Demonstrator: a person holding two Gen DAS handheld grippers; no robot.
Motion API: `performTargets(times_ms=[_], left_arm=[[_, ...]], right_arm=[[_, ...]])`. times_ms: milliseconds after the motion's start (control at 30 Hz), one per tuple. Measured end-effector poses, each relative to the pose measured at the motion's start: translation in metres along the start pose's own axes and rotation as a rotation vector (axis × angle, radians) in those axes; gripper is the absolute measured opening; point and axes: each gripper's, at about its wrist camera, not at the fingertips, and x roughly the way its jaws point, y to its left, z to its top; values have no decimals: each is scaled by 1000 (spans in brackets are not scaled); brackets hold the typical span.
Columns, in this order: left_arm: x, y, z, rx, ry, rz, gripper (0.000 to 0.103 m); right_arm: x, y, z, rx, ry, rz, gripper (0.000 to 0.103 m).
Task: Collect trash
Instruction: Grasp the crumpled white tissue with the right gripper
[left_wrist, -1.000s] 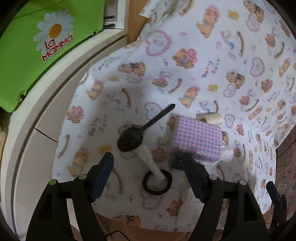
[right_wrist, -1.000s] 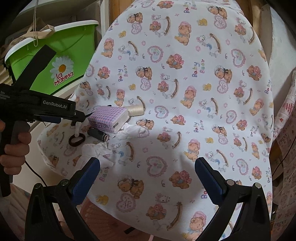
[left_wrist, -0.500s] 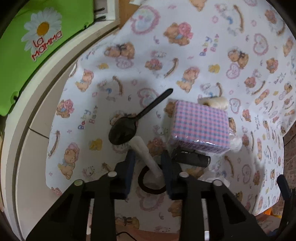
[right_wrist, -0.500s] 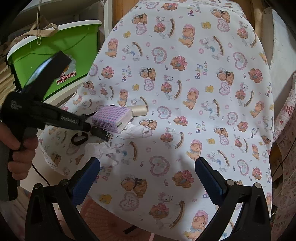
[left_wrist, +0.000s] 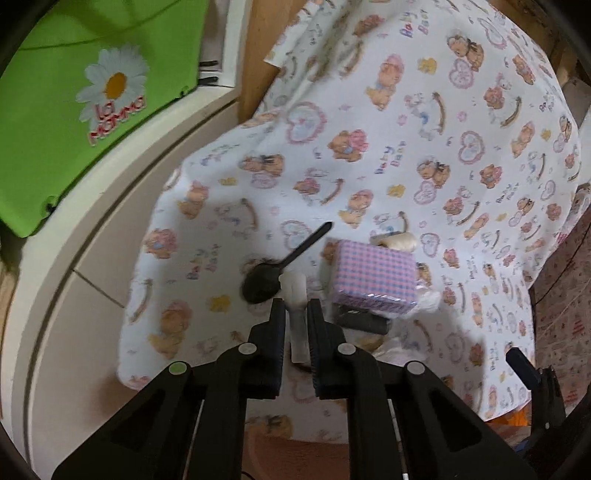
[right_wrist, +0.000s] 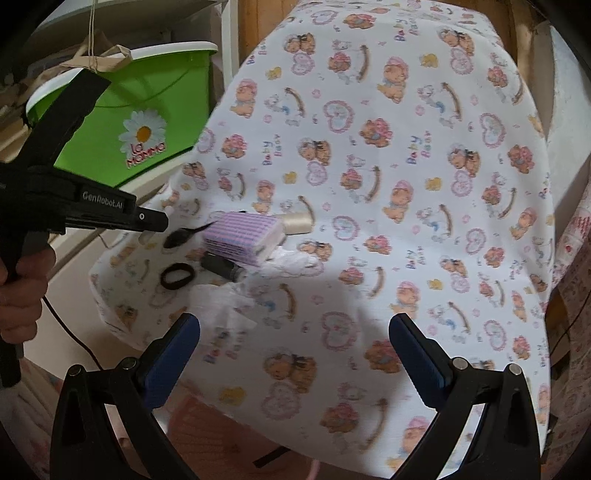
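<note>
My left gripper (left_wrist: 295, 306) has its jaws closing on a white paper roll (left_wrist: 294, 291), which stands between the pads and is pressed by them. The roll hangs just above the bear-print cloth (left_wrist: 406, 129), beside a black plastic spoon (left_wrist: 264, 284). From the right wrist view the left gripper (right_wrist: 149, 223) is held in a hand at the left, over the spoon (right_wrist: 177, 238) and a black ring (right_wrist: 177, 275). A crumpled white tissue (right_wrist: 221, 306) lies near my right gripper (right_wrist: 293, 325), which is open and holds nothing.
A purple checked box (left_wrist: 373, 273) rests on a black cylinder (left_wrist: 364, 323), with a cream thread spool (left_wrist: 400, 242) behind it. A green bin (left_wrist: 74, 103) with a daisy print stands at the left beyond a white ledge (left_wrist: 92, 258). The cloth drops off at its near edge.
The left jaws came together around the white roll and raised it off the black ring. The right gripper has stayed where it was, still open.
</note>
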Motion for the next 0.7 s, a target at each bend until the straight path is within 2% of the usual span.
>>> performTargets(times_ms=[167,300,367,400,433,500,567,633,700], left_arm=[[-1,11,-2,-22,24,12,11],[-6,14,-9,12,11,76,11],[-10,12,-12,44,-14,138,11],[-12,12,-13,52,-25,138,11],[-13,13,-13,50,-25,122,11],[-14,17,-13,42,-26,84,11],[-14,21,-10,44,-46,105,11],[-15,24,-8,30,-66,127,11],[-16,26,-7,16,-64,109,11]], right_arm=[[8,21,0,-35,6,29,103],[22,33,0,-35,47,59,103],[28,34,-1,-13,55,78,103],[31,35,0,-2,62,90,101],[35,35,0,4,71,97,98],[42,36,1,16,97,108,76],[50,36,2,32,117,114,68],[56,35,0,53,127,138,67],[59,39,-1,50,124,141,55]])
